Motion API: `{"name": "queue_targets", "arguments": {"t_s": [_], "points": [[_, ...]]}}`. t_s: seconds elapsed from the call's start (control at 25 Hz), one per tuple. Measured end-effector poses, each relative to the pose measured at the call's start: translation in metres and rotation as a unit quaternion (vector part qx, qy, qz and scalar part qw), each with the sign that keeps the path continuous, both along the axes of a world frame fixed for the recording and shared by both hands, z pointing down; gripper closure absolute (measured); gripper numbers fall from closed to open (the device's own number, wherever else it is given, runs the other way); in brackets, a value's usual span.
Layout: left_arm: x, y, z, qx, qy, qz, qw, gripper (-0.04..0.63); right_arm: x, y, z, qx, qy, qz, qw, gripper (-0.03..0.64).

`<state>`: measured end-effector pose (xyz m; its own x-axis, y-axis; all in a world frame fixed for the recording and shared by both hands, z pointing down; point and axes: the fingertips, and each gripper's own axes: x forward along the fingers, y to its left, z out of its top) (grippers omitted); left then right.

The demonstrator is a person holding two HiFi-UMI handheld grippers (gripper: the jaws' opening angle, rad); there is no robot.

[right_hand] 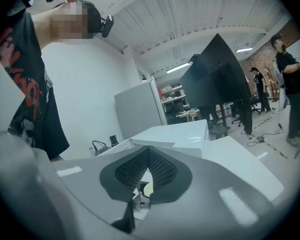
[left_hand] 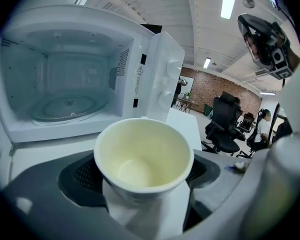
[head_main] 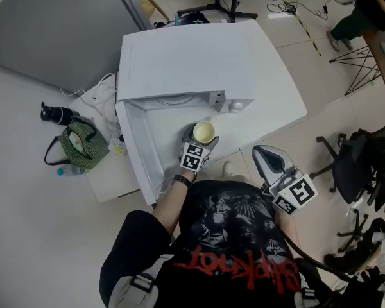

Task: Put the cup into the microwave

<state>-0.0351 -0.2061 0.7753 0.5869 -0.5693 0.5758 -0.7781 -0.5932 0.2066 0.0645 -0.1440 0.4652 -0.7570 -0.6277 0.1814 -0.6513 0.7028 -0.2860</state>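
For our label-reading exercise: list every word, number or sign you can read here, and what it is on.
"Slipknot": red print on the black shirt, upside down in the head view.
Warning triangle: on a label on the front of the microwave; its small print is unreadable.
Left marker cube and right marker cube: patterns, no words.

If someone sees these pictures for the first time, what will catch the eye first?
A pale, empty cup stands upright in the left gripper, just before the white microwave, whose door is swung wide open. The right gripper is shut on nothing, held back near the person's body.
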Motion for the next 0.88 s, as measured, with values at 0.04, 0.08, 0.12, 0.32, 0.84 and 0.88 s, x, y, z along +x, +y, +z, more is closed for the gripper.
{"name": "queue_targets", "arguments": {"t_s": [0.04,0.08,0.12,0.32,0.84,0.88], "points": [[-0.001,0.004,-0.002,-0.003,0.004,-0.001,1.0,0.156,-0.001,0.0,0.001,-0.001,-0.001,-0.001,1.0,0.617],[-0.002,0.008,-0.003,-0.005,0.007,-0.001,1.0,0.156,-0.002,0.0,0.001,-0.002,-0.002,-0.002,1.0,0.617],[-0.003,0.011,-0.005,-0.006,0.01,-0.001,0.9999,0.156,-0.004,0.0,0.002,-0.003,-0.003,-0.004,1.0,0.617],[-0.012,0.024,-0.016,-0.001,0.012,-0.005,0.9999,0.156,-0.019,0.001,0.005,-0.007,-0.007,-0.027,1.0,0.617],[-0.057,0.024,-0.033,0.013,-0.002,-0.013,0.9998,0.156,-0.057,-0.001,0.007,-0.015,-0.021,-0.083,0.996,0.617],[-0.06,0.019,-0.035,0.018,-0.004,-0.012,0.9998,0.156,-0.059,-0.001,0.007,-0.015,-0.021,-0.085,0.996,0.617]]}}
